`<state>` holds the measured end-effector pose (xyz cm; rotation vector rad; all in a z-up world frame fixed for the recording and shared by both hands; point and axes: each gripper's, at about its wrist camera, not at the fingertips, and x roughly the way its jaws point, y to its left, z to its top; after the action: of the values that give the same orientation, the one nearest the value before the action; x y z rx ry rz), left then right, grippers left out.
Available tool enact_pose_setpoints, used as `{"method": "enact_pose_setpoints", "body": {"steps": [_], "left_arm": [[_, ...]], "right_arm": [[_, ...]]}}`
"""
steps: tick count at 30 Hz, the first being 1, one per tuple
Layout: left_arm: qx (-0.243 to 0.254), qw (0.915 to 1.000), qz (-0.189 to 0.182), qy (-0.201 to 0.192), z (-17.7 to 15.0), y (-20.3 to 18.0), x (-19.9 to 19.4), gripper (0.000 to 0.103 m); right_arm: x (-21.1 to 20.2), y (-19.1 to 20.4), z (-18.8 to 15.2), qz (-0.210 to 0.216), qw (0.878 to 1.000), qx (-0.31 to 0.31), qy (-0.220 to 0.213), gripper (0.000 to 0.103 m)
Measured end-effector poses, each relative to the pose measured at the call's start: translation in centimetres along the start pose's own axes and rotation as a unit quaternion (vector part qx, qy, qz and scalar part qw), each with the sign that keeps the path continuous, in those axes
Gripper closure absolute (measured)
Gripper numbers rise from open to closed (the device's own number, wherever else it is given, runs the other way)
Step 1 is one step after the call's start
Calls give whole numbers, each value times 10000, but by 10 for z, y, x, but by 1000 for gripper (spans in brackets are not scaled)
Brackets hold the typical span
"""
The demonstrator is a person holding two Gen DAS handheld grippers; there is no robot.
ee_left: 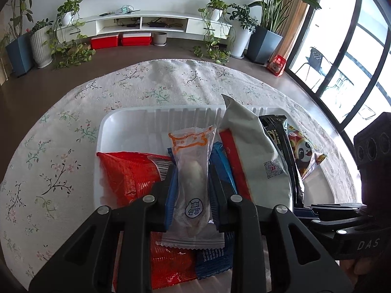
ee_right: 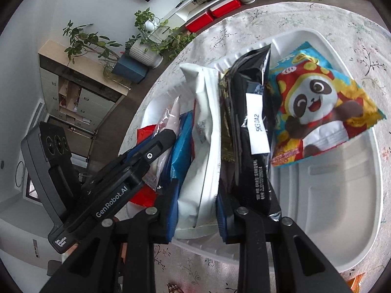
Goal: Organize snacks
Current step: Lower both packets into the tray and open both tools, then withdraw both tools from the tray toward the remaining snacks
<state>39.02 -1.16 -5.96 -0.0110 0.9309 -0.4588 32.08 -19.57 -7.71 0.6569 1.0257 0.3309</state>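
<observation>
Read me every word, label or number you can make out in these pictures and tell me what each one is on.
"DAS": right gripper's body, seen from the left wrist.
"GenRobot.AI": left gripper's body, seen from the right wrist.
"Data Acquisition System": same body, near its end.
"5KG0A2": white sticker on the black packet.
Small print on the black packet, and the QR code on the white packet: too small to read.

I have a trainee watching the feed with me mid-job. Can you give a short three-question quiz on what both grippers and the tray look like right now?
1. True or false: the left gripper is closed on the clear packet.
2. What does the right gripper hold? A) white pouch B) red packet C) blue packet
3. Which printed animal is on the packet lying at the far right of the white tray?

Key: 1 true. 2 A, the white pouch. 3 a panda.
</observation>
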Motion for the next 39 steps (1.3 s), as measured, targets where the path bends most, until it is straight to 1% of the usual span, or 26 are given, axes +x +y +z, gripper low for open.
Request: {"method": "enact_pose_setpoints", "body": {"steps": [7, 9, 10, 11, 12, 13, 14, 15, 17, 22, 25, 27, 28, 31, 32, 33, 34, 35, 37, 39], "left_arm": [[-159, 9998, -71, -25, -2, 4, -2, 79], [-172, 9998, -52, -15, 0, 2, -3, 78], [-167, 9999, -44, 2, 1, 1, -3, 77], [-154, 9999, -58, 10, 2, 0, -3, 74], [-139, 9999, -80, 9, 3, -1, -3, 68], [-119, 9999, -94, -11, 3, -3, -4, 63], [-98, 9999, -117, -43, 4, -5, -6, 52], [-70, 9999, -133, -78, 4, -7, -8, 46], [-53, 9999, -114, -97, 5, -8, -10, 46], [-93, 9996, -235, -129, 4, -9, -15, 41], [-106, 9994, -246, -216, 1, -11, -26, 39], [-115, 9991, -293, -288, 0, -12, -36, 33], [-112, 9990, -290, -336, -1, -13, -41, 32], [-135, 9982, -301, -503, -5, -17, -62, 21], [-134, 9978, -291, -574, -7, -19, -71, 12], [-119, 9974, -268, -660, -10, -22, -81, 8], [-82, 9968, -259, -752, -14, -25, -92, 1], [-37, 9962, -249, -829, -19, -28, -103, 0], [36, 9956, -100, -930, -29, -35, -123, 0], [48, 9953, 41, -964, -42, -38, -140, 0]], "right_arm": [[3, -4, -2, 8, 10000, -81, 21, 75], [2, -4, -1, 45, 10000, -68, 25, 75], [1, -5, -1, 71, 10000, -42, 10, 72], [0, -4, 0, 71, 10000, -24, -30, 70], [-1, -3, -1, 85, 9999, -22, -69, 69], [-2, -2, -1, 111, 9999, -27, -98, 64], [-3, 0, -1, 126, 9998, -42, -119, 60], [-4, 2, 0, 114, 9998, -76, -136, 58], [-5, 5, 0, 67, 9998, -132, -149, 57], [-12, 5, 0, 66, 9997, -100, -203, 56], [-18, 5, -1, 69, 9995, -105, -274, 54], [-24, 7, -3, 73, 9993, -115, -347, 52], [-27, 7, -3, 86, 9992, -113, -387, 49], [-43, 11, -7, 170, 9984, -104, -527, 45], [-50, 13, -8, 219, 9980, -107, -579, 41], [-58, 14, -11, 289, 9974, -97, -653, 38], [-67, 15, -15, 366, 9966, -93, -738, 28], [-77, 17, -19, 443, 9954, -109, -840, 19], [-97, 17, -31, 571, 9927, -155, -1055, 12], [-118, 14, -44, 692, 9898, -127, -1243, 7]]}}
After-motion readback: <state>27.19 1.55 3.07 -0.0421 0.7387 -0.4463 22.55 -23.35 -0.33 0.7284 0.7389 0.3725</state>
